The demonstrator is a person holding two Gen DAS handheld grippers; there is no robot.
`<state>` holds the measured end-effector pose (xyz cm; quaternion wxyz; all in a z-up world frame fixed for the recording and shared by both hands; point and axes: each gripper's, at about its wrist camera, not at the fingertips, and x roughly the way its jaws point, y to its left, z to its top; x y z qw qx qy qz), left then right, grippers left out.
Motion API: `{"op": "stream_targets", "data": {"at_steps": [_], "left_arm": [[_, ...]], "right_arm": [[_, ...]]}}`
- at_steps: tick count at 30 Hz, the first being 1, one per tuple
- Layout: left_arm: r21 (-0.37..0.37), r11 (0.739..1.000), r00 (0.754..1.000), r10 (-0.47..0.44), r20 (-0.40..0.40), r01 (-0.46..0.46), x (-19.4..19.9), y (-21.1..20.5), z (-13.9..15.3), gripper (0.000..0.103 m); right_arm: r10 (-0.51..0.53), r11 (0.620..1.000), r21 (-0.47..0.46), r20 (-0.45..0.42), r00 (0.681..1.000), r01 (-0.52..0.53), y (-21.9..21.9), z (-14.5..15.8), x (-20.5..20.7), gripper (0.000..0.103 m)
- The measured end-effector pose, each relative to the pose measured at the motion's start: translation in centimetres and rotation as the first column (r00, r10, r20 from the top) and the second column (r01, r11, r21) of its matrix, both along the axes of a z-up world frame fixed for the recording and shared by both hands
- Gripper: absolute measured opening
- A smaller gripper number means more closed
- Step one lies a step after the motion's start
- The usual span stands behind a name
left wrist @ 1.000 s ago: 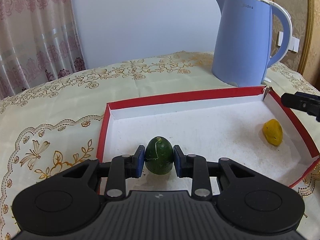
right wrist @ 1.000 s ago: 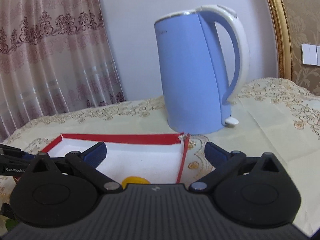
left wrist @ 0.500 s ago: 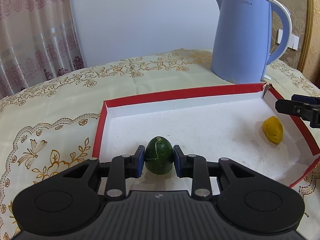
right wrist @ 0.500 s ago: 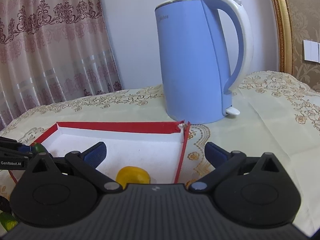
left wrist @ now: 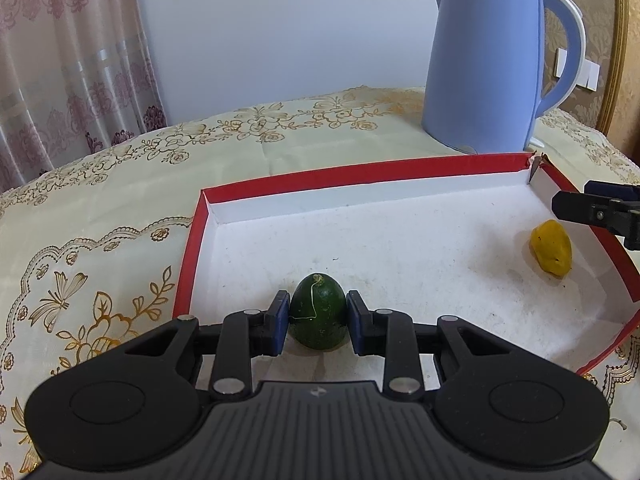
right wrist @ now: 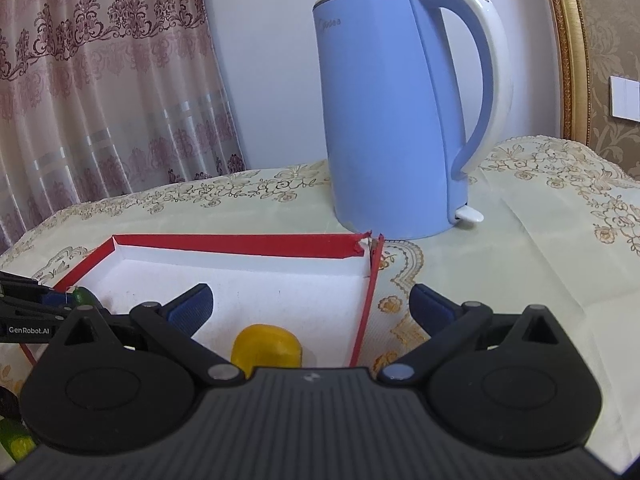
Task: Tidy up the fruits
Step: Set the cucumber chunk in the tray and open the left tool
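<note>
A small dark green fruit [left wrist: 318,312] sits between the blue pads of my left gripper [left wrist: 318,322], which is shut on it low over the white floor of a red-edged box [left wrist: 360,174], near its front left. A yellow fruit [left wrist: 551,253] lies by the box's right wall; in the right wrist view this yellow fruit [right wrist: 266,346] shows just below and behind my right gripper [right wrist: 310,306], which stands open above the box's right wall [right wrist: 366,304]. One finger of the right gripper [left wrist: 592,210] pokes in from the right edge of the left wrist view.
A tall blue electric kettle [left wrist: 492,60] stands just behind the box's far right corner. The table wears a cream cloth with gold embroidery [left wrist: 80,304]. A curtain [right wrist: 100,80] hangs behind on the left. Green-yellow fruit [right wrist: 14,440] shows at the bottom left of the right wrist view.
The right gripper's view has tipped downward, so the yellow fruit shows more fully. In the left wrist view the right gripper's finger has slid a little further in over the box. The left gripper keeps its hold.
</note>
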<state>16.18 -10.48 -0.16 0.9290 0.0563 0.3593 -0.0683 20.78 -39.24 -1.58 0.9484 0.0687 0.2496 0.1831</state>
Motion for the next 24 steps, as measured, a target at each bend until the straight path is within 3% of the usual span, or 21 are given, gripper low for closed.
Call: {"op": "stream_targets", "data": {"at_steps": [11,12,13,15,24], "left_arm": [[-0.001,1.000,1.000,0.001,-0.005,-0.001,0.03,-0.03,0.01,0.032],[-0.001,1.000,1.000,0.000,-0.006,0.000,0.03,-0.08,0.01,0.042],[0.001,1.000,1.000,-0.001,-0.005,0.001,0.00,-0.11,0.01,0.059],[0.007,1.000,1.000,-0.004,0.007,0.004,-0.18,-0.27,0.03,0.075],[0.016,1.000,1.000,-0.013,0.019,0.013,-0.41,-0.58,0.31,0.075]], "right_arm": [[0.008,1.000,-0.005,-0.012,1.000,-0.008,0.05,-0.08,0.08,0.103],[0.008,1.000,-0.007,-0.014,1.000,-0.008,0.10,-0.09,0.06,0.103],[0.010,1.000,-0.008,-0.015,1.000,-0.010,0.13,-0.10,0.05,0.103],[0.012,1.000,-0.010,-0.016,1.000,-0.012,0.14,-0.12,0.08,0.103],[0.012,1.000,-0.013,-0.021,1.000,-0.012,0.18,-0.14,0.17,0.103]]}}
